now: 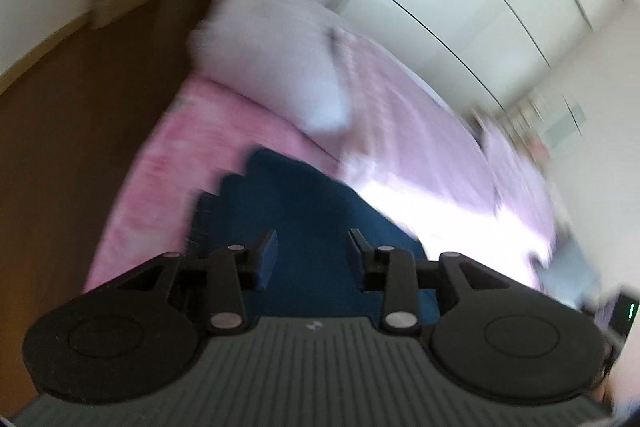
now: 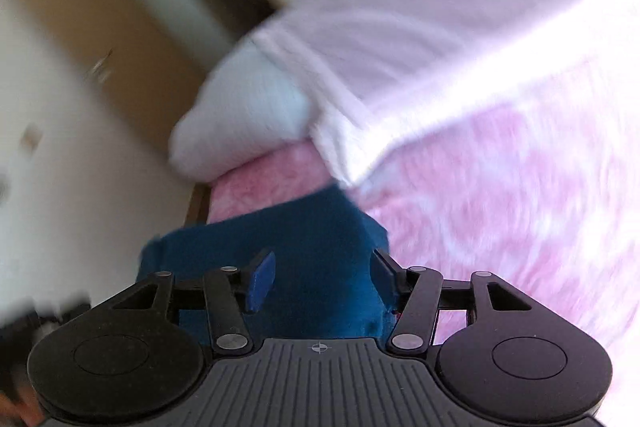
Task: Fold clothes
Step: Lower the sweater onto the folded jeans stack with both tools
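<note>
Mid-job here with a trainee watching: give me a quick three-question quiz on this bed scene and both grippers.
1. True or false: the left gripper is clamped shut on the blue garment.
2. What lies at the far end of the pink bedspread, next to the blue garment?
A. a white pillow
B. a laundry basket
C. a pair of shoes
3. In one word, how do the right gripper's jaws stand?

Key:
1. False; its jaws are apart, with the garment showing between them.
2. A, the white pillow.
3. Open.
</note>
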`<state>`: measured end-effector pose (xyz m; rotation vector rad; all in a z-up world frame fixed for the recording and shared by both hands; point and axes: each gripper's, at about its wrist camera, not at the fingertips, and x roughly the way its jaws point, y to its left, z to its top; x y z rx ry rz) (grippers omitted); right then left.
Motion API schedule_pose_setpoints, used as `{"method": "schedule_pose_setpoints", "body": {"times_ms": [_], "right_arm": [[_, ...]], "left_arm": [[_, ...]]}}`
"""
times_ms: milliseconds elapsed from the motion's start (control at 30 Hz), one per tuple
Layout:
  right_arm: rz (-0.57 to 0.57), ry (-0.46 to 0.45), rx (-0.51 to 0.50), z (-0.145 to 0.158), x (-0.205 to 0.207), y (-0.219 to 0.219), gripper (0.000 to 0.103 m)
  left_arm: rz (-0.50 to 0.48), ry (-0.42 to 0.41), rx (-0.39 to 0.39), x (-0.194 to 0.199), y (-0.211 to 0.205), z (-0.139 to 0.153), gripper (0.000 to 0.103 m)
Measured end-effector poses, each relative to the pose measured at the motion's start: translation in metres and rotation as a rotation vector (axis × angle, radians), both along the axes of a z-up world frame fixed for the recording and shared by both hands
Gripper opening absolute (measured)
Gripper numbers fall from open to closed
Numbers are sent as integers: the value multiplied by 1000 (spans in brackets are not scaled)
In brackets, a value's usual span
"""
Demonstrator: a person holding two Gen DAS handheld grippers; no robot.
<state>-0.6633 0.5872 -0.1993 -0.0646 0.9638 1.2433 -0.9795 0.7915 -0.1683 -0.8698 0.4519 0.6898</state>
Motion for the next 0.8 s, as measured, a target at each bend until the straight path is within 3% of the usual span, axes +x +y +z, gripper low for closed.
{"method": "schedule_pose_setpoints", "body": {"times_ms": [67,133,333,533,633,800], "right_arm": [[108,-101,-1,9,-27,-13,56],[186,-147,-23,7,-49,-24,56],[284,-213,-45,-26,-91,-23,55],[294,-280,-96,-42,-104,9,53],[291,-310,-133,-43,-107,21,53],[259,-305,-152,-49,-106,16,54]], "left_arm": [[-94,32,30,17,-26,4,28],[-146,70,68,30,-46,1,26],[-177,238,172,55,-74,-25,30],[-139,243,197,57,-58,-48,35],[-115,201,162,56,-43,-57,37],[-156,196,167,62,-40,-59,40]]}}
